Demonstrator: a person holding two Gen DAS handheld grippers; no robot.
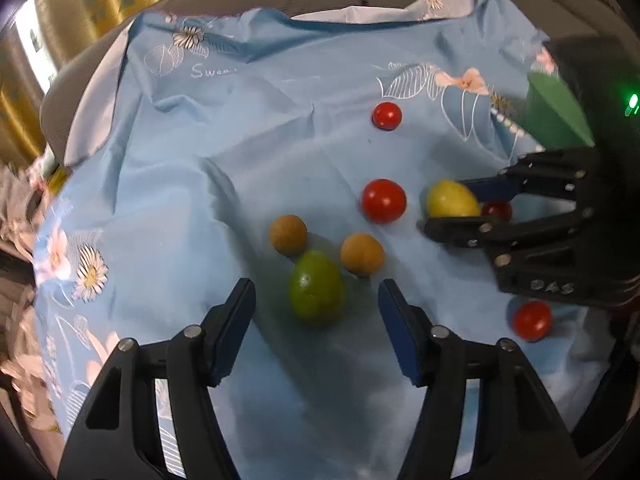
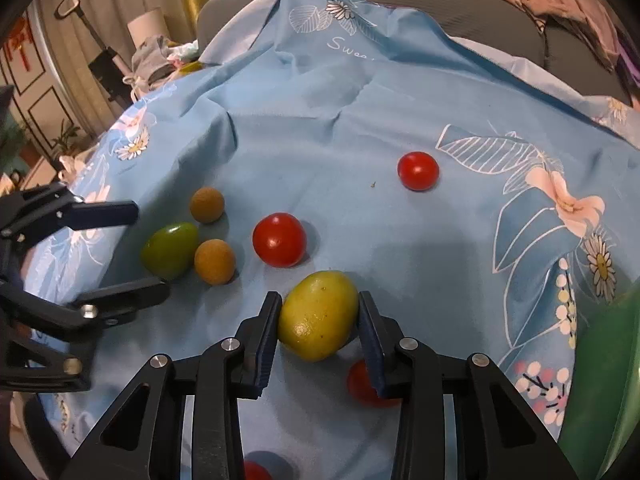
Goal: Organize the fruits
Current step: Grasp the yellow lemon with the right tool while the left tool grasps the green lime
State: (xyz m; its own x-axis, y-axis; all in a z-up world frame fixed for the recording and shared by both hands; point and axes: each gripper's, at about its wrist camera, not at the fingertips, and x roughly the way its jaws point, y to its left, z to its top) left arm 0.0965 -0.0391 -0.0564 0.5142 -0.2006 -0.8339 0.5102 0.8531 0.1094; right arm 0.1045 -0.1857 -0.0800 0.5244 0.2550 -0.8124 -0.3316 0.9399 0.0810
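Observation:
On a light blue flowered cloth (image 1: 240, 152) lie several fruits. My right gripper (image 2: 318, 316) is shut on a yellow lemon (image 2: 318, 316), which also shows in the left wrist view (image 1: 452, 200). My left gripper (image 1: 316, 308) is open, its fingers on either side of a green lime (image 1: 316, 288), just short of it; the lime shows in the right wrist view (image 2: 170, 250). Two brown round fruits (image 1: 288, 234) (image 1: 362, 254) lie beside the lime. Red tomatoes lie at the middle (image 1: 383, 201) and far back (image 1: 386, 116). Another tomato (image 2: 366, 384) lies under the right gripper.
A green container (image 2: 604, 380) stands at the right edge of the cloth; it shows in the left wrist view (image 1: 552, 108). One more tomato (image 1: 532, 320) lies near the right gripper's body. A grey sofa (image 2: 480, 12) and piled clothes lie behind the cloth.

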